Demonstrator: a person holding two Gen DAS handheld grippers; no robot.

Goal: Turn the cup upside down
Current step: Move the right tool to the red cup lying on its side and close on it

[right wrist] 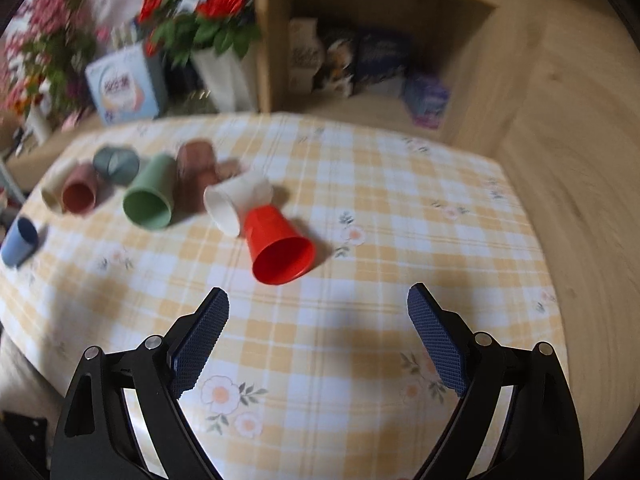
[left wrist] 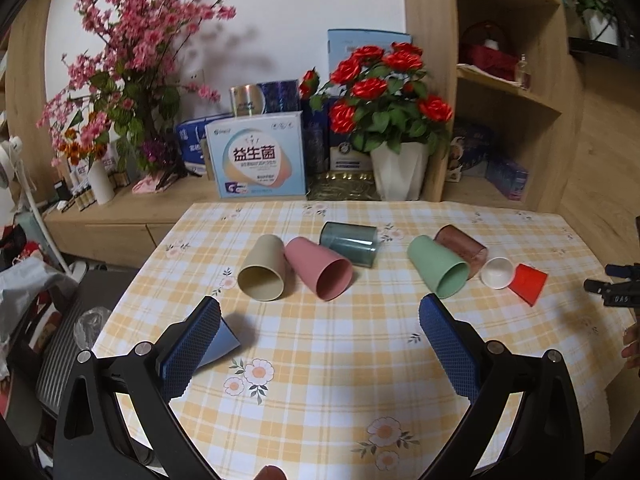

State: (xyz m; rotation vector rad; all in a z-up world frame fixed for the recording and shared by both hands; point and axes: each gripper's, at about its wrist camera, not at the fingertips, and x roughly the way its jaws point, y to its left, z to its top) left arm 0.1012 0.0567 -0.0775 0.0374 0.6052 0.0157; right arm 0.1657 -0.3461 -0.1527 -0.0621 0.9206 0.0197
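Observation:
Several cups lie on their sides on a yellow checked tablecloth [left wrist: 320, 360]: beige [left wrist: 262, 268], pink [left wrist: 320, 269], grey-blue [left wrist: 350, 243], green [left wrist: 438, 266], brown [left wrist: 462, 246], white [left wrist: 497, 273] and red [left wrist: 528, 283]. A blue cup [left wrist: 220, 340] stands mouth-down beside my left finger, partly hidden by it. My left gripper [left wrist: 320, 312] is open and empty above the cloth. My right gripper [right wrist: 318, 300] is open and empty, just short of the red cup [right wrist: 278, 244], whose mouth faces it. The blue cup [right wrist: 19, 242] shows at far left.
Behind the table stand a white pot of red roses [left wrist: 400, 168], a blue box [left wrist: 258, 156] and pink blossoms [left wrist: 132, 60] on a low wooden cabinet. Wooden shelves [left wrist: 512, 96] rise at the right. The table's left edge drops to a chair [left wrist: 68, 344].

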